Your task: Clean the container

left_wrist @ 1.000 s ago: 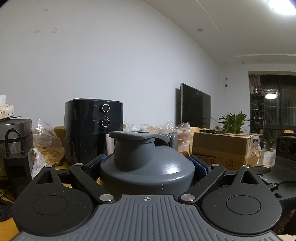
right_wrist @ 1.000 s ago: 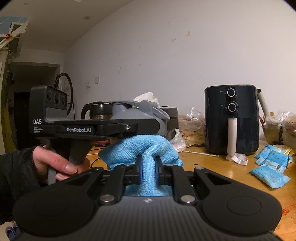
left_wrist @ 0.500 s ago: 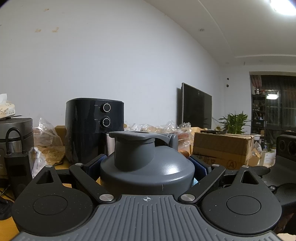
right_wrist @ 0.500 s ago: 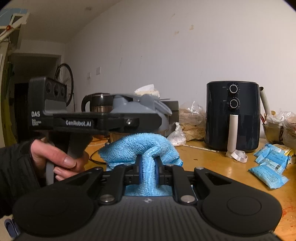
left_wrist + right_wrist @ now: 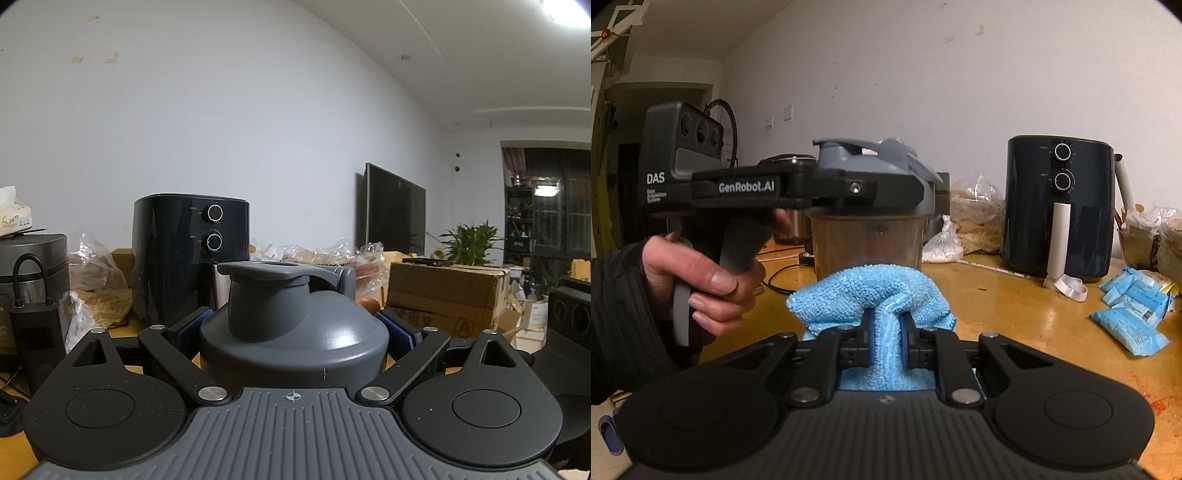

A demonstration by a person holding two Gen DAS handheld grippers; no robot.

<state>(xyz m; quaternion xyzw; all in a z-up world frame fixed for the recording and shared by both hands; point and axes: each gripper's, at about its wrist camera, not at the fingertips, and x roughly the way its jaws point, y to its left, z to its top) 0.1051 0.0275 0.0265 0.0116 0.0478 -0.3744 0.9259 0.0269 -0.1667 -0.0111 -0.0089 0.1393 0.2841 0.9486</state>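
So the left tongs (image 5: 827, 192) are clamping the container (image 5: 866, 236) by its grey flip-top lid (image 5: 291, 325), pads pressing on either side of the lid, and holding it upright above the wooden worktop (image 5: 1015, 306). A bare hand (image 5: 701, 280) in a dark sleeve is gripping the handle of that tool. The cup part under the lid is see-through and looking brownish and cloudy.

The right tongs (image 5: 886, 338) are squeezed narrow on a blue microfibre cloth (image 5: 871, 291), with a fold of it pinched between the pads and the rest bunching up in front, just below and in front of the container's body. Can't tell if the cloth is actually touching it.

Room-wise: the black air fryer (image 5: 1058, 206) is sitting toward the back edge of the worktop by the wall, well off to the right of the container. Blue packets (image 5: 1130, 314) are lying near the right edge. Bagged stuff (image 5: 975, 218) is crowding the back edge between fryer and container. The stretch of worktop between cloth and packets is looking bare.
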